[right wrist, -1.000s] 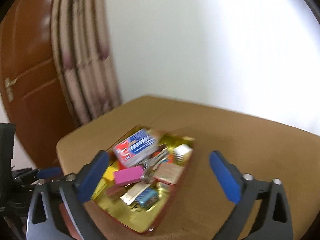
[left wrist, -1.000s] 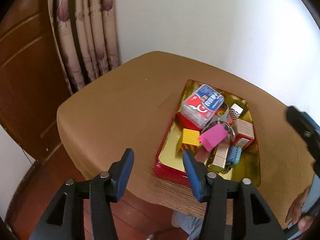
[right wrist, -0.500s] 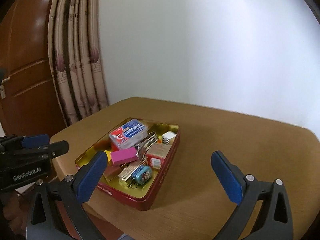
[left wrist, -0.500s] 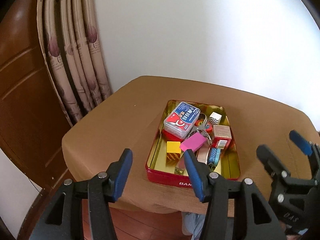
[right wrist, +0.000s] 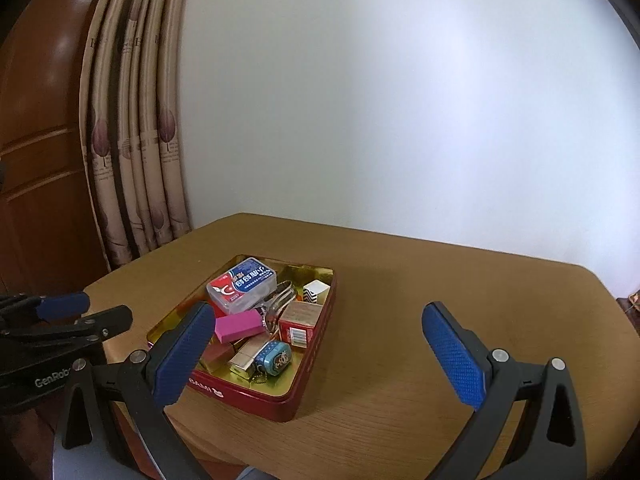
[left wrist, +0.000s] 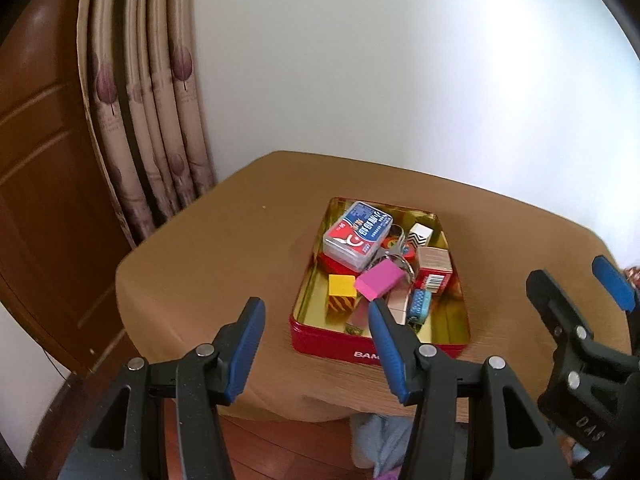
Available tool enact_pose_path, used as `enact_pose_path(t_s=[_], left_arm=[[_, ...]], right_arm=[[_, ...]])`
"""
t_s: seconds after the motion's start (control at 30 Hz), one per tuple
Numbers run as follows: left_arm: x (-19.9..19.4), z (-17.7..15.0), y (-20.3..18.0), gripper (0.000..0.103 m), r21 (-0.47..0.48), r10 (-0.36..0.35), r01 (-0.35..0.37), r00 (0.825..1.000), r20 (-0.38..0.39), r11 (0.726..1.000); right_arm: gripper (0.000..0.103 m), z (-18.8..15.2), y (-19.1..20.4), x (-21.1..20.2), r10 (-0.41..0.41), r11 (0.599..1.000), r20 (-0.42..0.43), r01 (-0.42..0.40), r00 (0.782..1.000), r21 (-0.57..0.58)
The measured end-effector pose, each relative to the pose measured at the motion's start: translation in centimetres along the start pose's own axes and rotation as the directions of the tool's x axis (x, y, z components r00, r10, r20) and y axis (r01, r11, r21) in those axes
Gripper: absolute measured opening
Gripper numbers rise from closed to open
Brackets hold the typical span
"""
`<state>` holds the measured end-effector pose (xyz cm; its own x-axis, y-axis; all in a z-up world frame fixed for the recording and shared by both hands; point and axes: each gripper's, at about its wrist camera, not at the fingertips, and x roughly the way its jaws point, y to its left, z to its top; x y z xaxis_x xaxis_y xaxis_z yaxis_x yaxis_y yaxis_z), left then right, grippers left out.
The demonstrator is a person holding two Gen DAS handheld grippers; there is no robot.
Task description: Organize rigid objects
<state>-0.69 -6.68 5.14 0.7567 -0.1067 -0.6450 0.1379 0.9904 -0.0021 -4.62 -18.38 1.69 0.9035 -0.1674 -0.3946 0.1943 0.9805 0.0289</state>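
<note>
At the far left stand the wooden door (left wrist: 36,184) and the curtain (left wrist: 148,120), and the brown table (left wrist: 224,248) begins just beside them. Compared with one second ago, both cameras have pulled back and risen: the red tin (left wrist: 332,346) was then large and close under the left gripper (left wrist: 316,344), and now it sits further off, with the whole table edge visible. I judge this to mean that no object is taken yet and the sorting has only begun. The left gripper has its fingers spread wide and empty, in front of the tin's near wall. Inside the tin lie a card box (left wrist: 358,236), a yellow block (left wrist: 342,286), a pink eraser (left wrist: 380,280), a red box (left wrist: 434,268) and a small blue tin (left wrist: 420,304), piled and touching. The right gripper (right wrist: 316,360) is also wide and empty. The left view shows the yellow block, which the right gripper's finger hides in the right view; the right view shows the free table surface right of the tin.
</note>
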Motion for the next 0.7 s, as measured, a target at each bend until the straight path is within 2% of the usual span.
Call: enact_pose_path(t_s=[0.27, 0.7], left_arm=[[-0.32, -0.06, 0.34, 0.055, -0.033, -0.026, 0.026, 1.0, 0.002, 0.999], [-0.21, -0.13, 0.13, 0.057, -0.018, -0.008, 0.008, 1.0, 0.006, 1.0]], right_arm=[[0.103, 0.14, 0.64, -0.88, 0.003, 1.0, 0.014, -0.003, 1.0, -0.018], [0.103, -0.05, 0.69, -0.78, 0.017, 1.0, 0.002, -0.017, 1.0, -0.008]])
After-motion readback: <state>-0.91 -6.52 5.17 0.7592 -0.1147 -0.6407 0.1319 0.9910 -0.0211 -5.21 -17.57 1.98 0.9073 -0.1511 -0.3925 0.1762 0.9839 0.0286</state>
